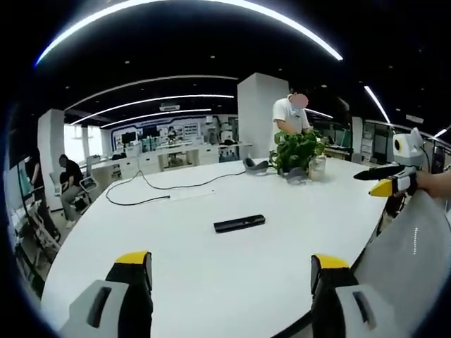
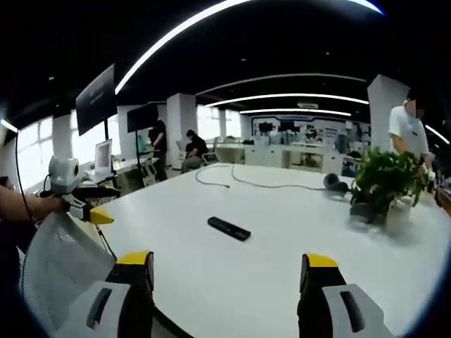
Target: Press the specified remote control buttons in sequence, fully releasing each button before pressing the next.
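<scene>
Remote (image 1: 239, 223) lies flat on the white counter (image 1: 211, 282), just below centre of the left gripper view; in the right gripper view the remote (image 2: 228, 228) sits at centre, long axis running upper left to lower right. Nothing touches it. Buttons too small to make out in either view.

Left tongs (image 1: 232, 271) rise from the bottom of their own view, jaws apart, empty, the remote well ahead of them and roughly between the two jaw lines. Right tongs (image 2: 230, 271) likewise at the bottom of their view, jaws apart, empty, the remote well ahead and slightly left of the midline. From the other side, the right tongs (image 1: 386, 182) show at the right edge of the left gripper view, yellow tip forward, off the counter edge; the left tongs (image 2: 90, 211) show at the left edge of the right gripper view, also short of the counter.

Judgement: approach step; no button pressed yet, sequence not begun. Next move calls for bringing one set of tongs in over the remote, close enough to tell the buttons apart, then a tip down on the first one, lifted fully clear before the second.

Outward: black cable (image 1: 162, 186) loops across the counter beyond the remote; potted plant (image 1: 297, 151) at the upper right, well apart.
</scene>
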`<state>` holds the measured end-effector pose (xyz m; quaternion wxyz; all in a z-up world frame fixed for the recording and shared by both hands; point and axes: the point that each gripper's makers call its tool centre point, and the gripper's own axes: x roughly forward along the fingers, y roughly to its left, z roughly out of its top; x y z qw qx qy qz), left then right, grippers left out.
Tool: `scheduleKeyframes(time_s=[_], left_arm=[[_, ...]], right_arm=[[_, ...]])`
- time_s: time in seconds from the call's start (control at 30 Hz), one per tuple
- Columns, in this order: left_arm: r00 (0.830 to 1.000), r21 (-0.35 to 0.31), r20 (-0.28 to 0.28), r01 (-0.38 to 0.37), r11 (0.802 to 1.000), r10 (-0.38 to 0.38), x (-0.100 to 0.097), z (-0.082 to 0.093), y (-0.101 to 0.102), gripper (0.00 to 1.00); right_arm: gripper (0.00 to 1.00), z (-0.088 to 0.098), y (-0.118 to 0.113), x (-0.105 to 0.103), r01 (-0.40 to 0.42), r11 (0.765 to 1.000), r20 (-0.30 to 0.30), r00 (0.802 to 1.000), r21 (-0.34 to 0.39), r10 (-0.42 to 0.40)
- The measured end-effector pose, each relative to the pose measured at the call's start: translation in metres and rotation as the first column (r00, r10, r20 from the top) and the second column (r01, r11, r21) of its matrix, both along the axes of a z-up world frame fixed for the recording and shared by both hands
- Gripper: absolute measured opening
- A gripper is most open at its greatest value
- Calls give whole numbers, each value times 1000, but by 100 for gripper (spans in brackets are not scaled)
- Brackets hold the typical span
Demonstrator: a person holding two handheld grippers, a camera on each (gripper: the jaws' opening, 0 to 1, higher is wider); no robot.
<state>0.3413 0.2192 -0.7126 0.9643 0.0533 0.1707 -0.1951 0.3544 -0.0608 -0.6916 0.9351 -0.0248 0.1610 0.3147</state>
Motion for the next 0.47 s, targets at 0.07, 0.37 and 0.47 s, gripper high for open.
scheduleKeyframes(time_s=[0.07, 0.37, 0.47], left_arm=[[1000, -19, 1, -11, 1000, 11, 1, 1, 3, 97], [1000, -25, -1, 2, 1000, -2, 0, 2, -1, 96], [1000, -11, 1, 12, 1000, -12, -1, 3, -3, 96]], right_arm=[[84, -6, -1, 1, 10, 1000, -26, 1000, -11, -11], [84, -8, -3, 0, 13, 998, -27, 1000, -54, -15], [84, -10, -2, 0, 9, 998, -40, 999, -54, -12]])
